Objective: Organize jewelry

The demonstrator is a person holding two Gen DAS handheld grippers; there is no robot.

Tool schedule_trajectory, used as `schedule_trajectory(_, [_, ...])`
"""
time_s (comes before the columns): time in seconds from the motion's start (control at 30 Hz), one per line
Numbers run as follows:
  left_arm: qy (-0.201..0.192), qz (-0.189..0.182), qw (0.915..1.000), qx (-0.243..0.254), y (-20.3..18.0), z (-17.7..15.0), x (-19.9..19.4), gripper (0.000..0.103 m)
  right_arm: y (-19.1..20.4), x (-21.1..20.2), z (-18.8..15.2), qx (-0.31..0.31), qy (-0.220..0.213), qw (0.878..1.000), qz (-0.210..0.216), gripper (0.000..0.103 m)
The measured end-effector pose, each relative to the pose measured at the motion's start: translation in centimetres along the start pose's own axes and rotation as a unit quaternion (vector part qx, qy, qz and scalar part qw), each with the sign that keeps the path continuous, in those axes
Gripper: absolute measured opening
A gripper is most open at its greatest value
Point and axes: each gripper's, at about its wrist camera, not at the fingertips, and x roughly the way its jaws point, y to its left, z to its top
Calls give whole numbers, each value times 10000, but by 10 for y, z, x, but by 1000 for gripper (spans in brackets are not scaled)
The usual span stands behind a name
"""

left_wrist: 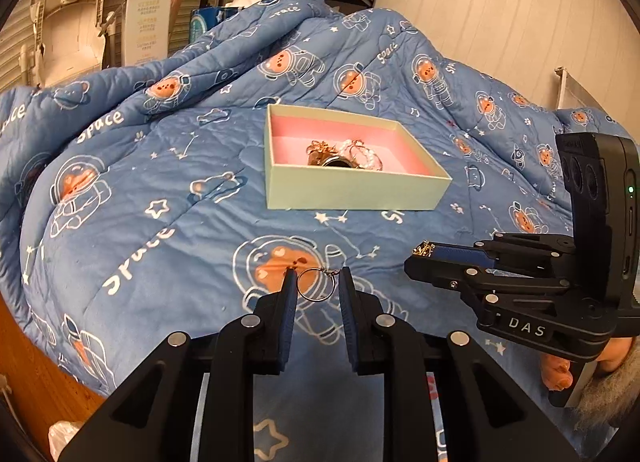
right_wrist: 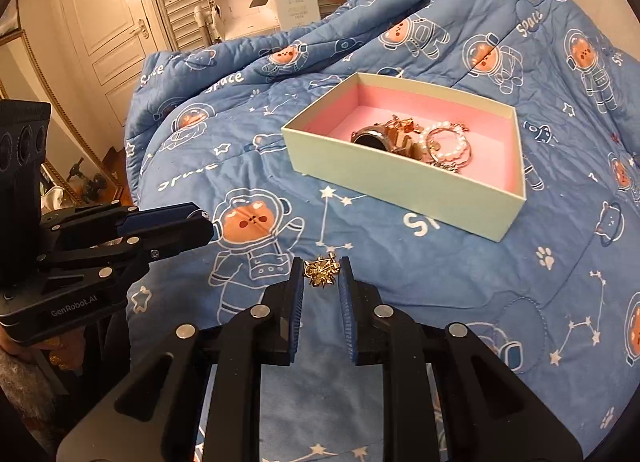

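Left gripper (left_wrist: 318, 282) fingers clamped on a thin hoop ring (left_wrist: 315, 284); right gripper (right_wrist: 322, 272) fingers clamped on a small gold ornament (right_wrist: 321, 270), its shape too tangled to make out. Both held above the blue quilt (left_wrist: 160, 182). Pale box (right_wrist: 400, 178), pink-lined, holds heaped jewelry (right_wrist: 420, 138), near wall hiding part.

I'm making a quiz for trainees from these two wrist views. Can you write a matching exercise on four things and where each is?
Things:
1. thin ring
2. gold ornament
3. pearl bracelet
4. box

Places:
A. lying in the pink-lined box
B. between the right gripper's jaws
C. resting on the blue quilt
D. between the left gripper's jaws

Pairs: 1-D, 2-B, 3-A, 4-C
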Motion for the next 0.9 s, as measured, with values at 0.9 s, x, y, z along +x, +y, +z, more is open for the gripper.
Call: schedule_trajectory(0.9, [171, -156, 9962, 839, -20, 105, 68, 20, -75, 13, 87, 101, -151, 9988, -447, 18])
